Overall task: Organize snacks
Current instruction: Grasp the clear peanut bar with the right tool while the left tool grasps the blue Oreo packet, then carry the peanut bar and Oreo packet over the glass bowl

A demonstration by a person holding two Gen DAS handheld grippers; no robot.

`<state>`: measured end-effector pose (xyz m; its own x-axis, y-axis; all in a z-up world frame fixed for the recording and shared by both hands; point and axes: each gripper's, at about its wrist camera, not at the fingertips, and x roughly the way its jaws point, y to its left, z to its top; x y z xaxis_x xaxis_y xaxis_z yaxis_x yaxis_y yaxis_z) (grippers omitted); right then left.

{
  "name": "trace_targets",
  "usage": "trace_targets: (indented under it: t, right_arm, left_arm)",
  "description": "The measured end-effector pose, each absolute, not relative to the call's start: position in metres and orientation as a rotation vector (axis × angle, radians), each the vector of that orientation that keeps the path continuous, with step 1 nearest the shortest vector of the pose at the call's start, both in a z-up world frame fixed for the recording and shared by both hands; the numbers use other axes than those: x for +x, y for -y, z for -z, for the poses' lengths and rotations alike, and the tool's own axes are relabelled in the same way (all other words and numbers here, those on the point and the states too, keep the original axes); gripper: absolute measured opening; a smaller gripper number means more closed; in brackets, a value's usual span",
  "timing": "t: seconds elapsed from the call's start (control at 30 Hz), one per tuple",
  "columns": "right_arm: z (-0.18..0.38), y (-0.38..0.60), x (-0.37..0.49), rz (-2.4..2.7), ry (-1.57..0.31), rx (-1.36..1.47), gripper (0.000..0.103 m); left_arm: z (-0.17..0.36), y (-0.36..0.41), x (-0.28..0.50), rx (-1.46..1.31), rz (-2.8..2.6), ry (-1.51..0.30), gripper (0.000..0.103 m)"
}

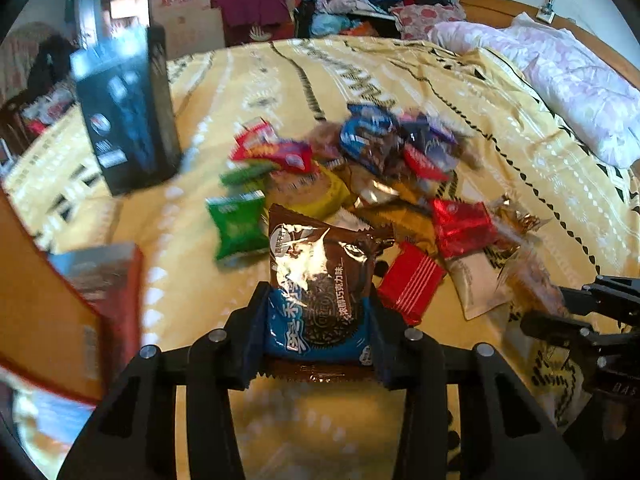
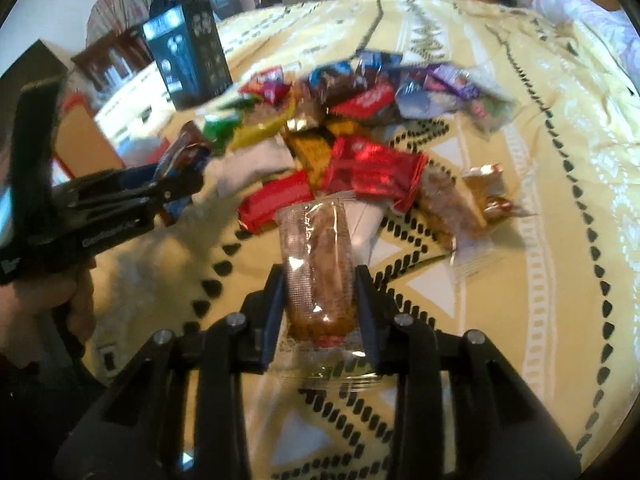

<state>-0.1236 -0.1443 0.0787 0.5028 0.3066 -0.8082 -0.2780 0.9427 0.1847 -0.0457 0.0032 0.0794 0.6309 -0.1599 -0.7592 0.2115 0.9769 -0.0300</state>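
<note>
While both grippers hang over the yellow bedspread, left gripper has its fingers clamped on a brown-and-blue cookie packet, and right gripper has its fingers pinched nearly closed on a clear-wrapped brown snack bar. Snack pile sits just beyond, black box upright to its left.

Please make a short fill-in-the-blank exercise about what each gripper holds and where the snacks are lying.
1. The left gripper is shut on a brown and ____ cookie pack.
2. The right gripper is shut on a snack bar in a ____ wrapper.
3. The snack pile lies on a ____ bedspread with black marks.
4. A tall ____ box stands upright beyond the pile.

Missing words: blue; clear; yellow; black
</note>
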Motion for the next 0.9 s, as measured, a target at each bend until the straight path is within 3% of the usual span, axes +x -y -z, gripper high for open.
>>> trace_targets:
  t: [0.5, 0.9]
  right_arm:
    - [-0.163, 0.114, -0.124, -0.374, -0.809, 0.025, 0.034]
    - [-0.230, 0.043, -0.108, -0.481, -0.680, -0.023, 0.034]
  left_arm:
    - [-0.177, -0.046, -0.087, 0.068, 0.077, -0.718, 0.045]
    - [-0.240, -0.145, -0.115, -0.001, -0.104, -0.603, 0.045]
